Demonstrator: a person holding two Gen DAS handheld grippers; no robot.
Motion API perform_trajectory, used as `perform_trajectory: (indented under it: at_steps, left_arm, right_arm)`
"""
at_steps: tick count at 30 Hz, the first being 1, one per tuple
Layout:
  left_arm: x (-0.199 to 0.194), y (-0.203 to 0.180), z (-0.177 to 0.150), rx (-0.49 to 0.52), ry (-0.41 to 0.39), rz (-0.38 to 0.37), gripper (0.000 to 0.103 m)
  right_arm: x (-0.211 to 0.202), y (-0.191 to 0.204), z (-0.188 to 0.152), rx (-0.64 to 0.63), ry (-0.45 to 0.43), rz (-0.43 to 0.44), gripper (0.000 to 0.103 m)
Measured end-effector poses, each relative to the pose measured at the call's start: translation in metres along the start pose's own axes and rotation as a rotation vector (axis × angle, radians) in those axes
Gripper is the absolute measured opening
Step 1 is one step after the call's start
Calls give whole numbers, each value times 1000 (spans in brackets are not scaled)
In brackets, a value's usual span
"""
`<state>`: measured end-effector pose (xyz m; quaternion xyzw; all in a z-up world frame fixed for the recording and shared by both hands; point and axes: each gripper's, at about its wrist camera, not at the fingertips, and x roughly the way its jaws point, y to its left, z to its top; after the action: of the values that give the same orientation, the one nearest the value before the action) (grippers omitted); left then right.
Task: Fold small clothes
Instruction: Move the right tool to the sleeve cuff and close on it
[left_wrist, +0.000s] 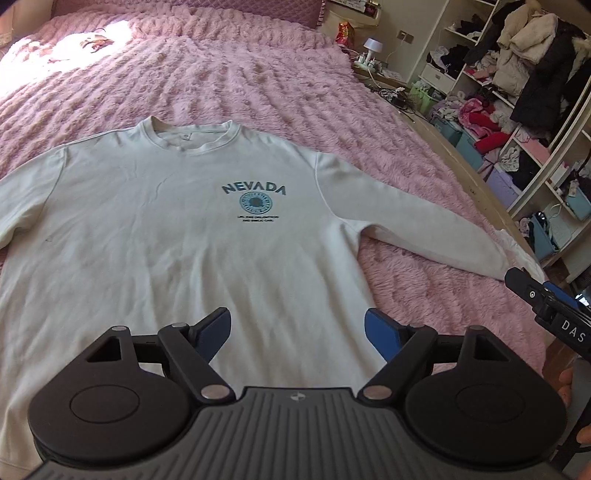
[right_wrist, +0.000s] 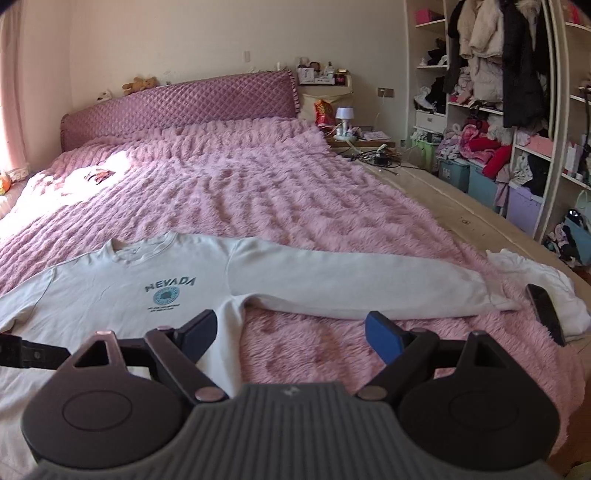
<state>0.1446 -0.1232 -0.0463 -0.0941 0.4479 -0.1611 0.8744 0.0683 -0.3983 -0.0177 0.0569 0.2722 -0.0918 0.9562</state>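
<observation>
A white long-sleeved sweatshirt (left_wrist: 184, 229) with a blue "NEVADA" print lies flat, front up, on the pink fluffy bedspread (left_wrist: 240, 85). Its right-hand sleeve (right_wrist: 351, 288) stretches out toward the bed's right edge. My left gripper (left_wrist: 297, 328) is open and empty, hovering over the shirt's lower hem area. My right gripper (right_wrist: 291, 332) is open and empty above the bedspread, just right of the shirt's side seam and below the sleeve. The right gripper also shows at the right edge of the left wrist view (left_wrist: 546, 299).
A second white garment (right_wrist: 535, 280) lies by the sleeve cuff at the bed's right edge, with a dark phone (right_wrist: 546, 312) on it. Open shelves (right_wrist: 498, 110) full of clothes stand to the right. A purple headboard (right_wrist: 184, 103) is at the far end.
</observation>
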Motion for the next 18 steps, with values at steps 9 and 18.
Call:
perform_trajectory:
  at_steps: [9,18]
  left_arm:
    - [104,-42,35,22,114,-51,96]
    - [159,-65,45,54,176,-36,96]
  right_arm:
    - [104,-147,5,118,85,-391,80]
    - [161,-247,-15,528,2,-283,63]
